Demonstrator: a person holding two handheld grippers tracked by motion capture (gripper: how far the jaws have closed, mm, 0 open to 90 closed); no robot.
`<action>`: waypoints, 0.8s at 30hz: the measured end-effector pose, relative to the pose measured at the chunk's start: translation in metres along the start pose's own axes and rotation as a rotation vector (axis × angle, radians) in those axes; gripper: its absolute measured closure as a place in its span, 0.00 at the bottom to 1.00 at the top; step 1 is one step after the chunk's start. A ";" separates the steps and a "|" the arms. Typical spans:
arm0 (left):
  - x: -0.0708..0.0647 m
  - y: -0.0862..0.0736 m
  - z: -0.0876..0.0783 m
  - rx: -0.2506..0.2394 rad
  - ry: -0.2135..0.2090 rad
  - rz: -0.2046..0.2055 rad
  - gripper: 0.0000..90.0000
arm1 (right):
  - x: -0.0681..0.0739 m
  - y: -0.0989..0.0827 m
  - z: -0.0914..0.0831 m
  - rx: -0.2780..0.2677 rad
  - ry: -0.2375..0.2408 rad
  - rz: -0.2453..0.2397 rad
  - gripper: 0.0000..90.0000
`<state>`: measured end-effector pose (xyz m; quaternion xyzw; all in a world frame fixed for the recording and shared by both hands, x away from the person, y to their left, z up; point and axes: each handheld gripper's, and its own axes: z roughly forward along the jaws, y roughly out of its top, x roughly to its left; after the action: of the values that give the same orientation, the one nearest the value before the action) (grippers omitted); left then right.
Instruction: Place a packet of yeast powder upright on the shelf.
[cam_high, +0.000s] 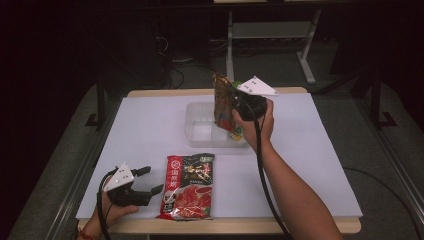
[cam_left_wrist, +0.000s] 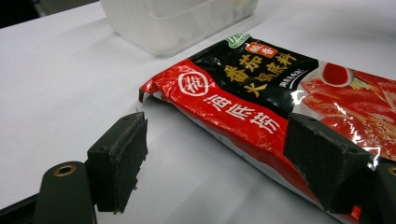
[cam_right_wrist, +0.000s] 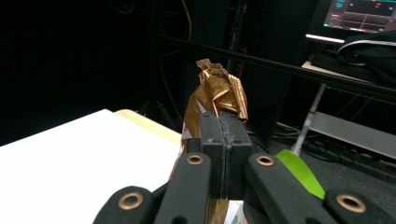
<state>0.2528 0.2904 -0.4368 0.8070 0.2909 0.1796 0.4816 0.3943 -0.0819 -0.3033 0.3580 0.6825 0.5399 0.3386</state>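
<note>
hidden: i cannot make out the print on the gold snack bag; its lower end is cut off behind my right hand-held gripper.
right hand-held gripper: raised above the clear plastic tub, jaws clamped tight on the bag's crumpled top.
left hand-held gripper: low on the worktop, jaws spread wide, just beside the red hotpot-base packet.
tub: contents hard to tell.

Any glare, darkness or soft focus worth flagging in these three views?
High view: table lit, surroundings nearly black. Left gripper view: glare on the red packet; clear tub soft. Right gripper view: dark background; gold pouch sharp in the right gripper.
</note>
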 end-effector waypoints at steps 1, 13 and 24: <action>0.000 0.000 0.000 0.000 0.000 0.001 0.24 | 0.000 0.001 0.003 0.003 -0.006 0.006 0.99; -0.001 0.000 0.003 0.008 -0.030 0.000 0.24 | 0.015 0.001 0.039 0.049 -0.148 -0.037 0.99; -0.003 0.002 0.011 0.015 -0.044 -0.009 0.24 | 0.012 -0.010 0.053 0.086 -0.170 -0.010 0.99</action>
<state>0.2576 0.2803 -0.4403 0.8129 0.2853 0.1572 0.4827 0.4316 -0.0471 -0.3241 0.4135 0.6754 0.4762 0.3822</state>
